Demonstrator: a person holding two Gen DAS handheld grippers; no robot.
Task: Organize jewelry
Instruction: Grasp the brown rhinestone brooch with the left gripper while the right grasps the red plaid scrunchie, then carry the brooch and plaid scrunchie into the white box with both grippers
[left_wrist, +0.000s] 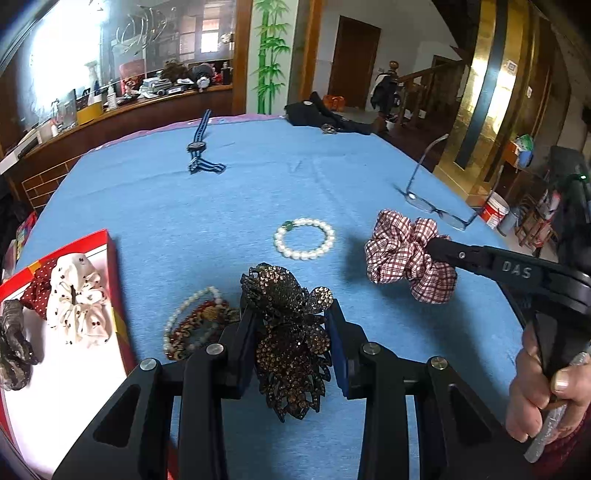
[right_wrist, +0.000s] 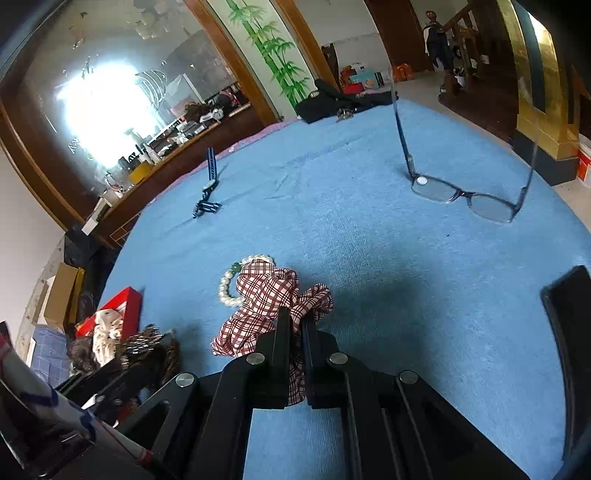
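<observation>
My left gripper (left_wrist: 291, 317) is shut on a brown rhinestone hair claw (left_wrist: 291, 332), held above the blue cloth. My right gripper (right_wrist: 295, 325) is shut on a red-and-white plaid scrunchie (right_wrist: 266, 295), lifted off the table; the same scrunchie (left_wrist: 406, 254) and right gripper (left_wrist: 437, 245) show at the right of the left wrist view. A white pearl bracelet (left_wrist: 304, 238) with a green bead lies on the cloth, partly hidden behind the scrunchie in the right wrist view, where the pearl bracelet (right_wrist: 227, 290) peeks out. A red box (left_wrist: 74, 369) at the left holds a white dotted scrunchie (left_wrist: 79, 302).
Beaded bracelets (left_wrist: 195, 325) lie in a pile beside the red box. Glasses (right_wrist: 461, 192) sit folded open at the right, a striped watch (left_wrist: 199, 147) at the far side, dark items (left_wrist: 321, 114) at the table's far edge. A grey glove-like item (left_wrist: 14, 343) rests in the box.
</observation>
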